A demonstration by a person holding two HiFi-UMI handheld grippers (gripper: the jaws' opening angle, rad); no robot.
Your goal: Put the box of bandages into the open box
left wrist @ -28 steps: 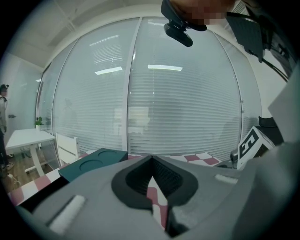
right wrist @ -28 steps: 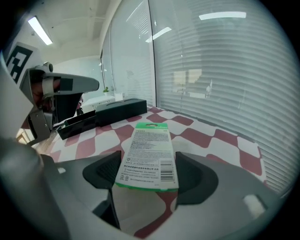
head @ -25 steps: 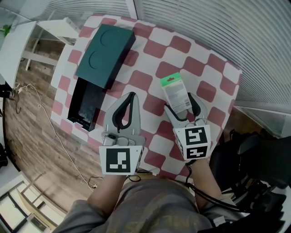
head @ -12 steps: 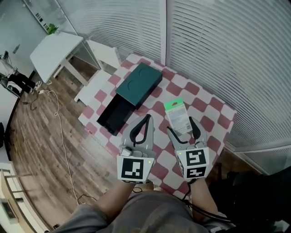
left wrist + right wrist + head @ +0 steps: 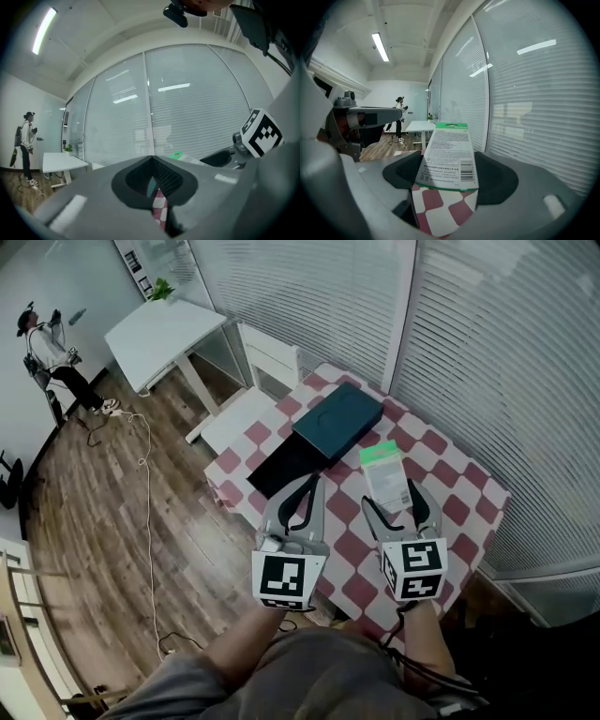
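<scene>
- the right gripper (image 5: 449, 173) (image 5: 395, 499) is clamped on the lower end of a flat white, green-topped cardboard box of bandages (image 5: 447, 150) (image 5: 384, 474); a jaw presses each long edge, and the green end points away from the person.
- the box of bandages is held over the red-and-white checked desk (image 5: 459, 488), just to the right of the dark box and apart from it.
- the left gripper (image 5: 152, 161) (image 5: 307, 491) has its jaws closed tip to tip with nothing between them; only a sliver of checked cloth shows through the gap behind the tips.
- in the head view the left gripper's tips sit near the long dark open box (image 5: 284, 472), which lies on the left part of the desk.
- a dark teal rectangular lid (image 5: 339, 418) lies across the far end of the open box.
- beyond the desk are slatted window blinds (image 5: 309, 296), a white table (image 5: 164, 329), a wooden floor (image 5: 122, 512) and a person (image 5: 42, 343) standing far off.
</scene>
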